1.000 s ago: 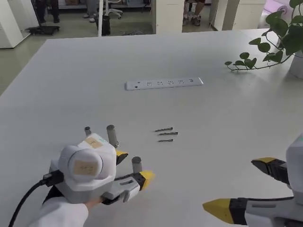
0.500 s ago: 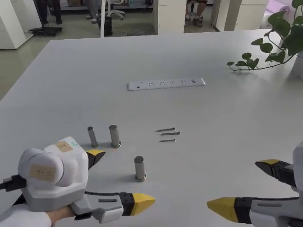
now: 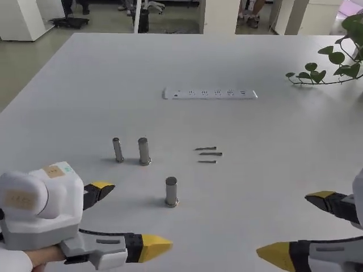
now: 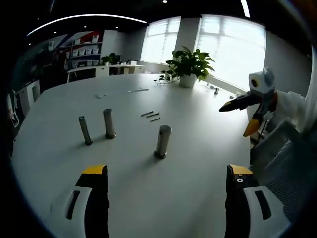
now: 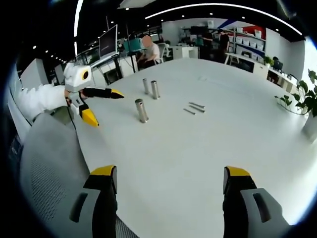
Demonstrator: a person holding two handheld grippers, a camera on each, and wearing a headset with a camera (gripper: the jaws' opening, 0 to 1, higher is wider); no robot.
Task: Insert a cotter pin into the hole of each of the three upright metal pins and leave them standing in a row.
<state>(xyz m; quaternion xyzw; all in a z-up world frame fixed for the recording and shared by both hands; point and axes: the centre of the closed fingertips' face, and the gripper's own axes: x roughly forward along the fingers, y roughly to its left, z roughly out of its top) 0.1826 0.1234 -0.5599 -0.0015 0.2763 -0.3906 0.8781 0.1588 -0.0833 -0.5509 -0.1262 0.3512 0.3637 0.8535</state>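
Cotter pins (image 3: 208,154) right of metal pins (image 3: 144,152)

Head view looks down — low, opposed gripper views share the pins (image 4: 162,141).

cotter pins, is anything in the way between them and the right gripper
Nothing visible. Bare table lies between the right gripper and the three cotter pins; the upright metal pins stand to the side of that line, nearer the left gripper.

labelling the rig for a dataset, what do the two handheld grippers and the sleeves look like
Both the left gripper and right gripper have rounded white housings and black jaws with yellow tips. The left carries tan stickers. The person wears white sleeves.
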